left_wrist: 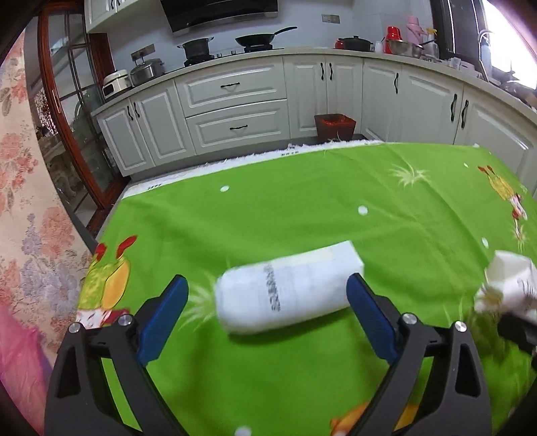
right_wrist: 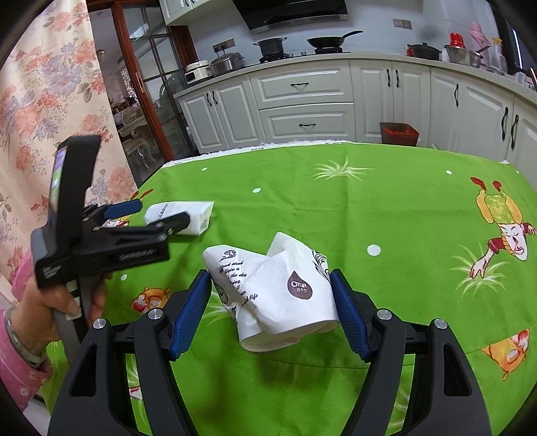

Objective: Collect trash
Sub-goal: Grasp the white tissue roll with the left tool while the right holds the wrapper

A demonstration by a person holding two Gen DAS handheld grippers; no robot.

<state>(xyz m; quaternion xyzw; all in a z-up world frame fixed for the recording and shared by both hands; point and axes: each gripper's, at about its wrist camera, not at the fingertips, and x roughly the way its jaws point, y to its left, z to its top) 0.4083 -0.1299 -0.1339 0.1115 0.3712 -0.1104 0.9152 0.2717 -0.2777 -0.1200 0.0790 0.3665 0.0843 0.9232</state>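
This is a home kitchen. White panelled cabinets point(right_wrist: 305, 97) with black handles are running along the far wall under a pale countertop point(left_wrist: 235, 58). A pot point(right_wrist: 272, 45) and a frying pan point(right_wrist: 330, 40) are sitting on a gas hob beneath a dark range hood point(right_wrist: 292, 13). A rice cooker point(left_wrist: 146, 70) and red kettle point(left_wrist: 392, 38) are standing on the counter. A table is wearing a green cartoon-print cloth point(right_wrist: 386, 208), and a red-lined bin point(right_wrist: 399, 133) is standing on the floor beside the cabinets.

White cabinets point(right_wrist: 305, 97), floral curtain point(right_wrist: 50, 100) (left), window glare point(left_wrist: 510, 37).
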